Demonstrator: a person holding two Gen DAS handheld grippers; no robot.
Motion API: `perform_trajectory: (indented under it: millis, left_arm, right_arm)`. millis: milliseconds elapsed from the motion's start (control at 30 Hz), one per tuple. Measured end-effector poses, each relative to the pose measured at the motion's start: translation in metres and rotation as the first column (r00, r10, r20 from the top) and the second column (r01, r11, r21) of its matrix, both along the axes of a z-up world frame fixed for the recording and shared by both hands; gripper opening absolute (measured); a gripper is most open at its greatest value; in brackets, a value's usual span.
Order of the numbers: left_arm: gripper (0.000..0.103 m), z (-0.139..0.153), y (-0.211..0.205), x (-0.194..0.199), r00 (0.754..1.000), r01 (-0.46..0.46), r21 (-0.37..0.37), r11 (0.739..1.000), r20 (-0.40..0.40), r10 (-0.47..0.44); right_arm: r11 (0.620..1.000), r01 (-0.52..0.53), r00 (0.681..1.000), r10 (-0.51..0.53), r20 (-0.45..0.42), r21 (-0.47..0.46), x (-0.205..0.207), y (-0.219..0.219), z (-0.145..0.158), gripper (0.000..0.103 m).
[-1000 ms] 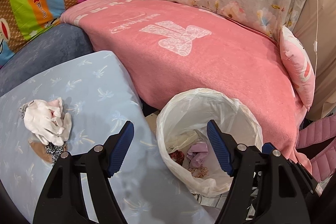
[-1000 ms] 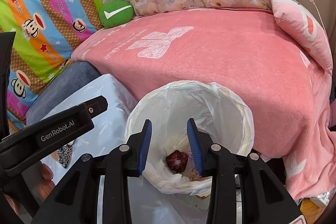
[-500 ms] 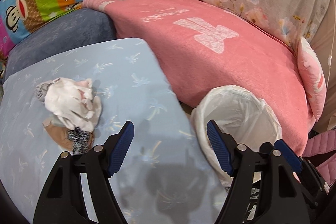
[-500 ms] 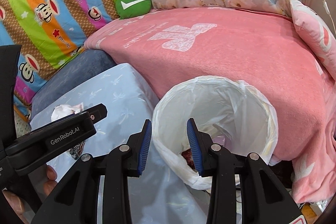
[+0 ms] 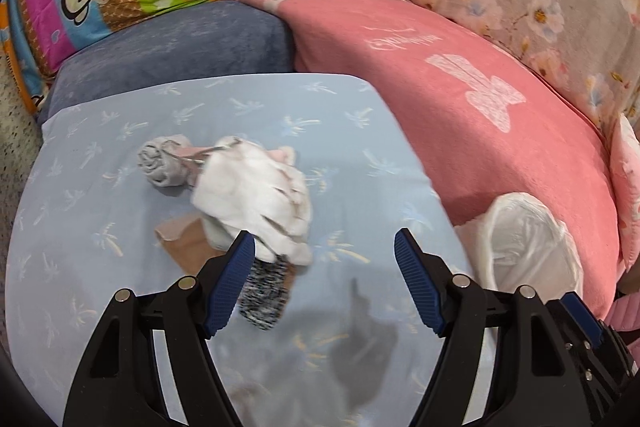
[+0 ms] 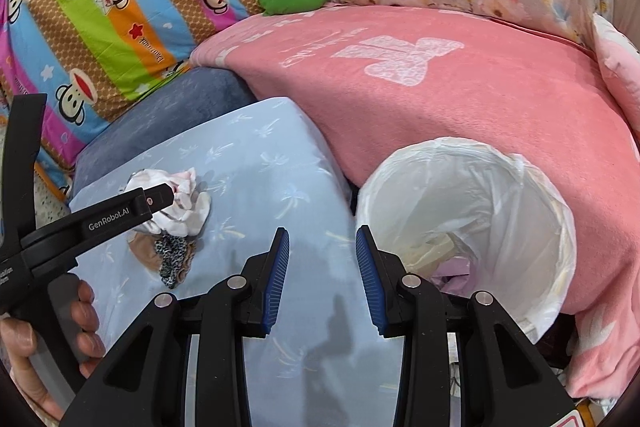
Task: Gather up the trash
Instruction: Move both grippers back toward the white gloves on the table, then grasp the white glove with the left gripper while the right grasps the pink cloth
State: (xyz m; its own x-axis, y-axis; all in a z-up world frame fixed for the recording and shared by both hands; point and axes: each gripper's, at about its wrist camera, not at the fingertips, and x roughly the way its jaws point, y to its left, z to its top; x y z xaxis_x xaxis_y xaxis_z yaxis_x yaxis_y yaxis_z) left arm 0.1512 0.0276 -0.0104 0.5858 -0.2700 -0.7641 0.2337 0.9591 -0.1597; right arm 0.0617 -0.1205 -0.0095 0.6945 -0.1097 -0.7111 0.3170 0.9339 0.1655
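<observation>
Left gripper (image 5: 324, 257) hangs over the trash pile (image 5: 248, 199) on the blue table (image 5: 120, 131), jaws wide and empty, likely lining up a pick; right gripper (image 6: 322, 249), half-open, empty, waits beside the lined bin (image 6: 472, 163).

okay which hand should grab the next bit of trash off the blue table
Left. The left gripper is open, empty, and right above the white crumpled cloth. The right gripper sits nearer the bin.
</observation>
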Motion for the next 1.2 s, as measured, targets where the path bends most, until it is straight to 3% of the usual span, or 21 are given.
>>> perform_trajectory:
  millis: [333, 467, 533, 667, 767, 967, 1200]
  left_arm:
    - [0.068, -0.013, 0.033, 0.034, 0.999, -0.043, 0.037, 0.998, 0.008, 0.042]
    - [0.062, -0.015, 0.037, 0.043, 0.999, -0.035, 0.032, 0.999, 0.003, 0.035]
    - [0.056, -0.018, 0.037, 0.047, 1.0, -0.023, 0.034, 0.999, -0.004, 0.023]
    - [0.027, -0.025, 0.039, 0.054, 0.999, -0.004, 0.022, 1.0, -0.036, 0.004]
    - [0.014, -0.024, 0.045, 0.052, 0.999, 0.006, -0.008, 1.0, -0.039, -0.006]
    - [0.011, -0.005, 0.068, 0.038, 1.0, -0.01, -0.063, 0.998, -0.008, 0.01]
    - [0.011, 0.018, 0.101, 0.022, 0.995, -0.082, -0.072, 0.994, 0.051, 0.086]
  right_arm:
    - [0.998, -0.061, 0.998, 0.06, -0.028, -0.007, 0.032, 0.031, -0.009, 0.035]
    - [0.996, -0.086, 0.996, 0.086, -0.034, -0.008, 0.048, 0.043, -0.012, 0.035]
    - [0.995, -0.099, 0.994, 0.099, -0.037, -0.01, 0.056, 0.05, -0.013, 0.035]
    - [0.993, -0.121, 0.992, 0.121, -0.044, -0.007, 0.068, 0.061, -0.017, 0.035]
    - [0.991, -0.137, 0.989, 0.137, -0.05, -0.007, 0.076, 0.068, -0.018, 0.035]
    - [0.988, -0.155, 0.987, 0.154, -0.054, -0.003, 0.081, 0.079, -0.02, 0.035]
    - [0.983, -0.185, 0.982, 0.185, -0.046, 0.0, 0.081, 0.095, -0.016, 0.035]
